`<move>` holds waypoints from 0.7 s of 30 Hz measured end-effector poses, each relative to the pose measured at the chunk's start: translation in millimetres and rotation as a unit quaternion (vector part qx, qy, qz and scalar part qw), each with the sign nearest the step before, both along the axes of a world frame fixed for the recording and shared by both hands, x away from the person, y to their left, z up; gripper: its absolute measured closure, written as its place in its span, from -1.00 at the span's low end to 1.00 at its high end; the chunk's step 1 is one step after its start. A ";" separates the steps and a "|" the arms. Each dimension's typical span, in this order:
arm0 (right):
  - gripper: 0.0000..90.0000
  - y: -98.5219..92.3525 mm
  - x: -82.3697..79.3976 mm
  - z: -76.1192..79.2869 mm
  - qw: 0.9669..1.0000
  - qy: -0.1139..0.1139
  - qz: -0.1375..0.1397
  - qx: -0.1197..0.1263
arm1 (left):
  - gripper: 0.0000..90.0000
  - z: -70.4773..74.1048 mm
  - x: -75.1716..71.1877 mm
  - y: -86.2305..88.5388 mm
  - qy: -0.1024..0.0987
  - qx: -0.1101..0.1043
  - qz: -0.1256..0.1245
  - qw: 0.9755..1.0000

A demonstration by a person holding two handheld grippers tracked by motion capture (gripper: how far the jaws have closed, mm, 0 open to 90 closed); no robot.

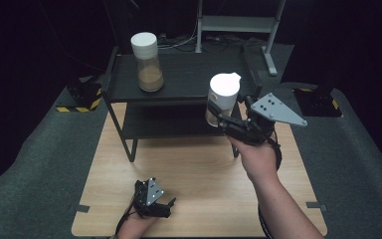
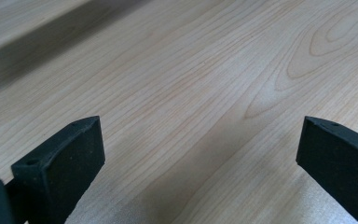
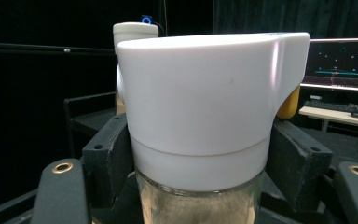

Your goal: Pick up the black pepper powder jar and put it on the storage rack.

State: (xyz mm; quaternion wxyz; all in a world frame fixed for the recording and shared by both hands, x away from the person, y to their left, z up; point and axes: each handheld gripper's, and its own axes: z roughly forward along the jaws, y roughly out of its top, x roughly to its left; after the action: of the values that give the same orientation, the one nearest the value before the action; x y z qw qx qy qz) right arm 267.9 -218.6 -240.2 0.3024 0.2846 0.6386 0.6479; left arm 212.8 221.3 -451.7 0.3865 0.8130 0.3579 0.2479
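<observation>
My right gripper (image 1: 218,110) is shut on a clear jar with a white spouted lid (image 1: 222,97), holding it upright in the air in front of the black two-tier shelf (image 1: 189,89). In the right gripper view the jar (image 3: 205,130) sits between both black pads (image 3: 109,154), with pale powder in its glass lower part. A second white-lidded jar (image 1: 147,60) with brown powder stands on the shelf's top tier at the left; its lid (image 3: 135,31) shows behind the held jar. My left gripper (image 1: 165,204) rests low on the wooden table (image 1: 199,179) near the front edge, open (image 2: 200,154) over bare wood.
The shelf stands at the far end of the wooden table, with its lower tier (image 1: 169,122) bare. Grey mats (image 1: 35,164) surround the table. A metal frame (image 1: 238,22) stands behind the shelf. A monitor (image 3: 340,63) and keyboard lie off to the right.
</observation>
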 end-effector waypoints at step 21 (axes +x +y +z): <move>-0.36 18.9 34.8 25.7 1.000 0.000 -0.022 0.000 | -0.97 0.5 1.9 4.0 0.004 -0.007 -0.003 1.000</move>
State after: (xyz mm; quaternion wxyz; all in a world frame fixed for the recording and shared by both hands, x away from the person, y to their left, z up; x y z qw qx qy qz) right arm 302.7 -199.8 -214.5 0.3169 0.2984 0.6323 0.6409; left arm 214.6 225.4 -451.2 0.3914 0.8126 0.3584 0.2408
